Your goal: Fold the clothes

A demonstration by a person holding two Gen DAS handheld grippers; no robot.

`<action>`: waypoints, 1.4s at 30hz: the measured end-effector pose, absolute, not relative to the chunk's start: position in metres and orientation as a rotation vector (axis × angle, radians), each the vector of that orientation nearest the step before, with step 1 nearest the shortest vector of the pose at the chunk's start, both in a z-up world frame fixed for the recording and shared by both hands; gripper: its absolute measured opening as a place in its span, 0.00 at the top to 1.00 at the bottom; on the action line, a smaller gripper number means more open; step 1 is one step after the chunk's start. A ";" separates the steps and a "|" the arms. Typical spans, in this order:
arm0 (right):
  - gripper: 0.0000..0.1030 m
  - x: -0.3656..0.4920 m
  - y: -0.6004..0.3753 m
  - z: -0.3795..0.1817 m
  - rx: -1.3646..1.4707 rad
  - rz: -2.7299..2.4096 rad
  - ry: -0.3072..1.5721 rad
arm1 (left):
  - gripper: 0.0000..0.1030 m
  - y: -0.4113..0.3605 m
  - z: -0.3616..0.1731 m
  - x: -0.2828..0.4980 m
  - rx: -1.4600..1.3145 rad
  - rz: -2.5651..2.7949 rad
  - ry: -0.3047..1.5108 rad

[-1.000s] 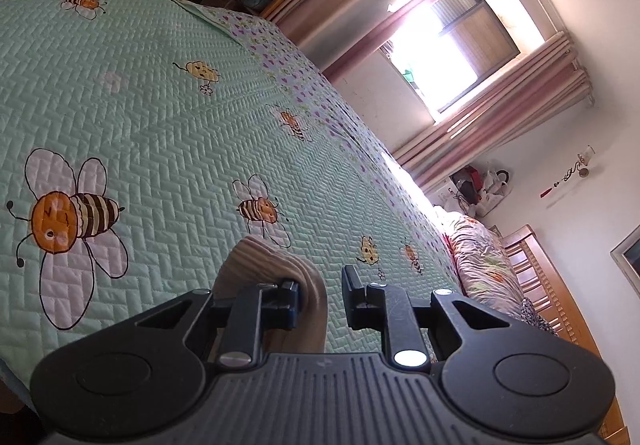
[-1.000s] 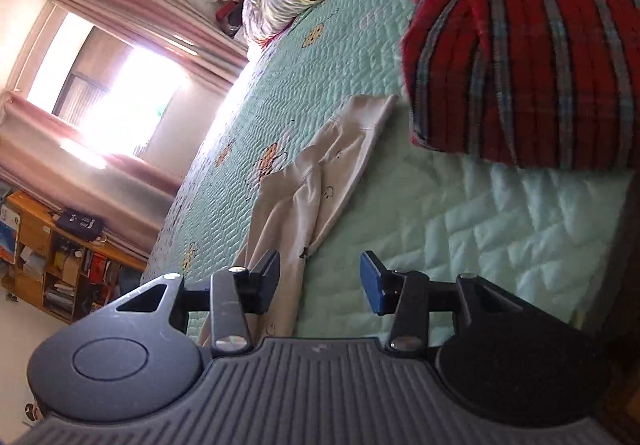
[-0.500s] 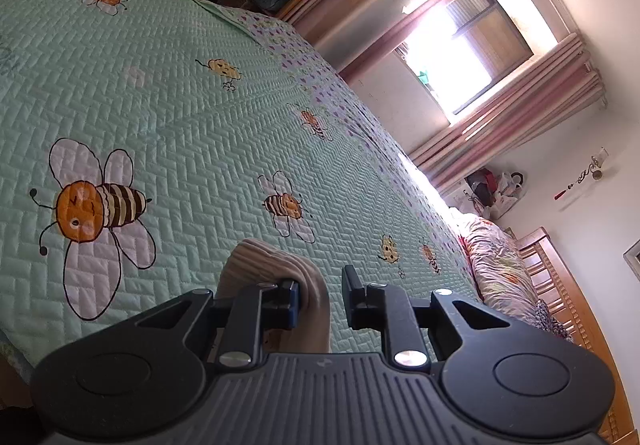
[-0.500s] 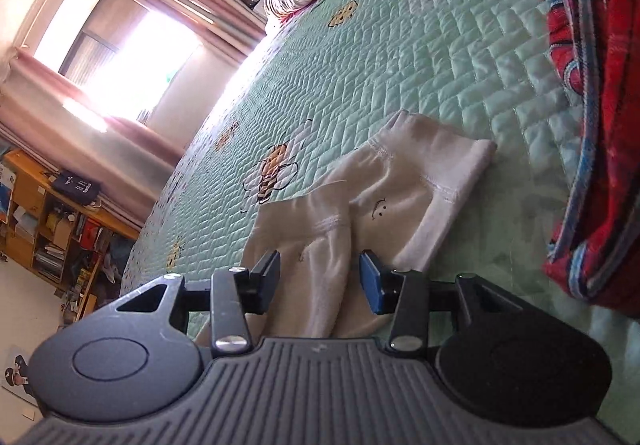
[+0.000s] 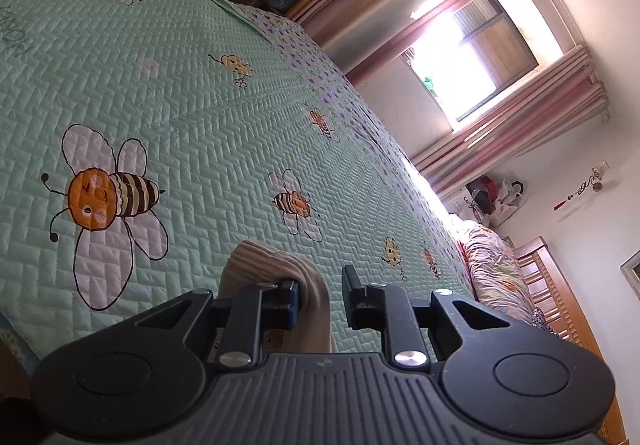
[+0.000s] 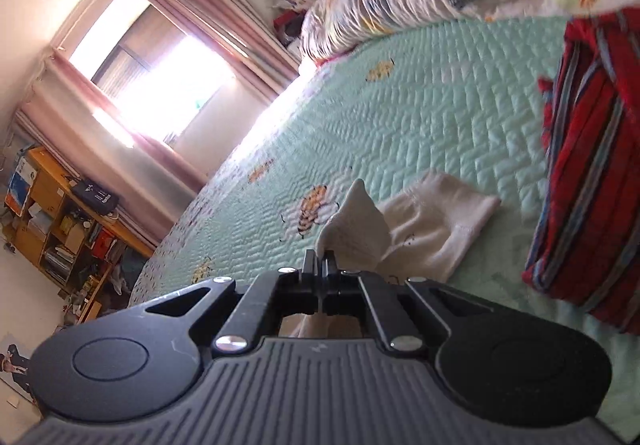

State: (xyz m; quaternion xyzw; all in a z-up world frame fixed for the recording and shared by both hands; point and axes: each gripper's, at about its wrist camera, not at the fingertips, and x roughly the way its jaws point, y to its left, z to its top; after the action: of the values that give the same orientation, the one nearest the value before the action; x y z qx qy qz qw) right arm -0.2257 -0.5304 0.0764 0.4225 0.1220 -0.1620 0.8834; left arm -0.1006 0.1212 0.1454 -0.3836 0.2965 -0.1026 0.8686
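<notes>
A small cream garment (image 6: 432, 229) lies on the green bee-print quilt (image 6: 420, 117). My right gripper (image 6: 320, 265) is shut on a fold of it and lifts a peak of cloth off the bed. In the left wrist view the ribbed beige end of the garment (image 5: 276, 265) bunches over the left finger of my left gripper (image 5: 320, 295), whose jaws stand apart. The cloth reaches partly into the gap.
A folded red plaid garment (image 6: 588, 181) lies on the quilt to the right of the cream one. Pillows and bedding (image 6: 400, 5) pile at the headboard end. Orange shelves (image 6: 52, 221) and a curtained window (image 5: 476, 57) stand beyond the bed.
My right gripper moved down onto the cream garment and closed on it, pulling up a fold. My left gripper stayed open with the ribbed cloth at its left finger.
</notes>
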 end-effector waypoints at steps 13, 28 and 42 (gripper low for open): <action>0.98 -0.314 -0.538 0.113 1.028 -0.480 0.250 | 0.79 0.145 0.109 -0.121 -0.876 -0.214 0.691; 0.98 -0.293 -0.547 0.127 1.028 -0.549 0.262 | 0.31 0.147 0.023 -0.115 -0.981 -0.162 0.905; 0.98 -0.299 -0.552 0.154 1.050 -0.526 0.187 | 0.31 0.148 0.029 -0.093 -1.171 -0.226 0.837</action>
State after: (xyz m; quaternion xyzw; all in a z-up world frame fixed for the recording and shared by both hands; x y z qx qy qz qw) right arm -0.2992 -0.5519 0.1540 0.4945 0.0879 -0.2479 0.8285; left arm -0.0927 0.1484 0.0295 -0.5351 0.3824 -0.1033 0.7462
